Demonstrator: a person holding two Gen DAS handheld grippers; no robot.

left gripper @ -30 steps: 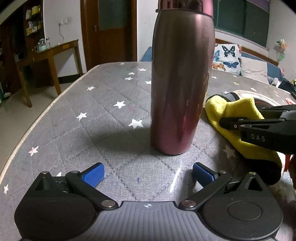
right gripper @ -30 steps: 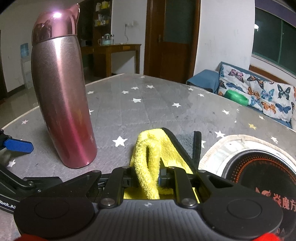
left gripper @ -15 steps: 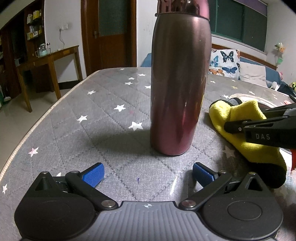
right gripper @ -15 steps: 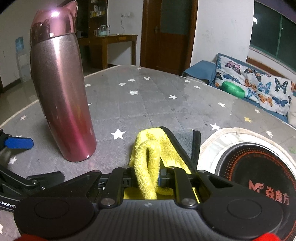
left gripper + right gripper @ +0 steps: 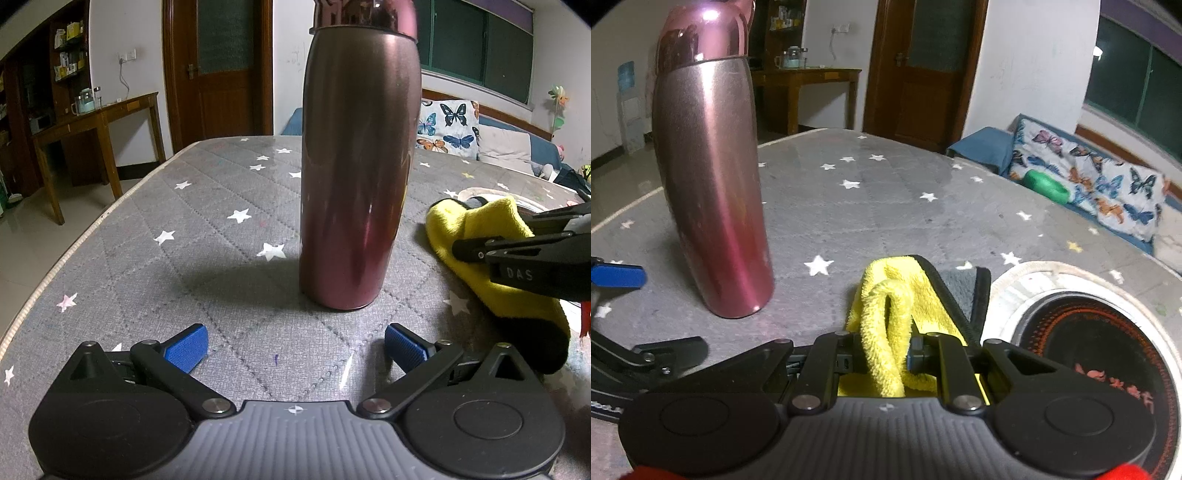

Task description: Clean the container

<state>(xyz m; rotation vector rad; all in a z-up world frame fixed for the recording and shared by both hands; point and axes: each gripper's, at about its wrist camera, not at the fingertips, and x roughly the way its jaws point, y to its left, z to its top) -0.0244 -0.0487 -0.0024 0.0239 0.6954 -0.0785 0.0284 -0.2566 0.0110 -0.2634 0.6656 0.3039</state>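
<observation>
- Flask [image 5: 356, 177]: tall pink metal bottle with its shiny cap on, standing on the grey star-patterned table cover [image 5: 192, 236]. This is the landmark for all entries below.
- Orientation: long axis vertical; cap end up, base flat on the cover. The lean seen in the right wrist view is probably lens curve.
- Left gripper [image 5: 293, 345]: fingers spread wide, holding nothing, low on the near side of the flask, apart from it. The blue pads [image 5: 186, 347] sit to either side of the flask's base line.
- Right gripper [image 5: 882, 356]: clenched on a fold of the yellow cloth [image 5: 886, 306], to the right of the flask and apart from it.
- Cooktop [image 5: 1108, 332]: round black plate, further right of the flask, beyond the cloth.
- Step in hand, as judged: steady the flask, then wipe it.
- Handling advice: close the left pads on the lower body, squarely, since the smooth tapering wall may slip. Wipe with the cloth only once the flask is held, as a tall narrow bottle tips easily from a sideways push.
</observation>
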